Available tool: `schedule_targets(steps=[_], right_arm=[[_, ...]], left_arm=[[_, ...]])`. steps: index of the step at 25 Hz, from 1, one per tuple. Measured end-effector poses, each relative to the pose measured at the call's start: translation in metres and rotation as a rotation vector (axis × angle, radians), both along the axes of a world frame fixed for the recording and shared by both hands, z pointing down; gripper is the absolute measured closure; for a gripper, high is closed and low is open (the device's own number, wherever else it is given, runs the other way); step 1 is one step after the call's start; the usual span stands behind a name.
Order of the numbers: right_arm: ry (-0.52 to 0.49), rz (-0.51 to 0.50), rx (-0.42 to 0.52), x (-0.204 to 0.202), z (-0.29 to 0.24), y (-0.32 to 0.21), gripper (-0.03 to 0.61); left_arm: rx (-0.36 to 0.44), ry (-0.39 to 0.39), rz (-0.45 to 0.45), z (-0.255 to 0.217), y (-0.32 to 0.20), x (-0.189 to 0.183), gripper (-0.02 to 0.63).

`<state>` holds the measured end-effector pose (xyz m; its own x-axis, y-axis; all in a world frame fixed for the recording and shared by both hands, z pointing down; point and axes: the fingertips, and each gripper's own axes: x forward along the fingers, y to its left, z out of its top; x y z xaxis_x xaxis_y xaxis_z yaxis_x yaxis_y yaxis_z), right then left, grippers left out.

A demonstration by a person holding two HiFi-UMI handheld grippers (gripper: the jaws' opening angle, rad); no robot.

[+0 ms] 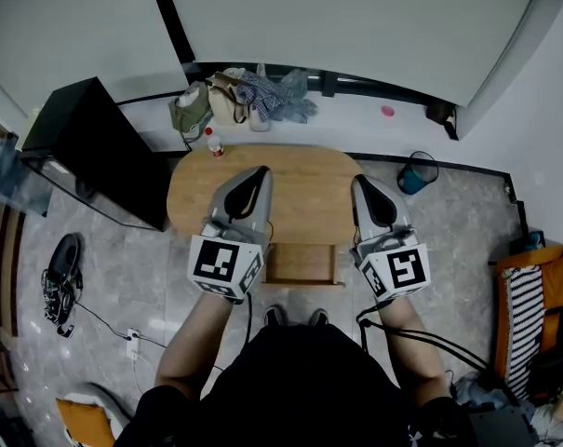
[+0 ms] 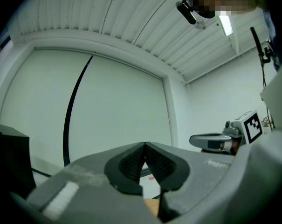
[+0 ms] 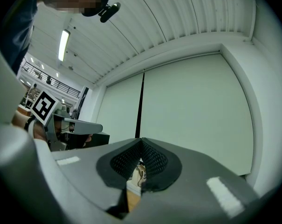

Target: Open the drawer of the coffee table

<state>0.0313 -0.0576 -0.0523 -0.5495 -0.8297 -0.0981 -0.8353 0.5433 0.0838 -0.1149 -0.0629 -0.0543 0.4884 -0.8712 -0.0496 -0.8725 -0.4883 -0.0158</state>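
No readable text; left tool (image 1: 259, 171), right tool (image 1: 362, 184) carry only square coded patterns.

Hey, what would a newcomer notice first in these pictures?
The left gripper and right gripper, fingers shut and empty, hang side by side over the oval wooden coffee table at centre. Behind the table lies a heap of bags and cloth.

Grey tongs (image 1: 262, 169), black ribbed pads (image 2: 131, 164)
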Motion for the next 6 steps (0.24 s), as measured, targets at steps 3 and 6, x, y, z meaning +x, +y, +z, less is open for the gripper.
schedule_targets(steps=[3, 6], right_arm=[[-0.002, 0.001, -0.002, -0.0025, 0.0007, 0.001, 0.578], [-0.005, 0.003, -0.005, -0.0033, 0.0015, 0.0011, 0.577]], left_arm=[[-0.003, 0.005, -0.001, 0.0005, 0.0011, -0.0035, 0.612], [-0.005, 0.007, -0.004, 0.0011, 0.0013, -0.0058, 0.612]])
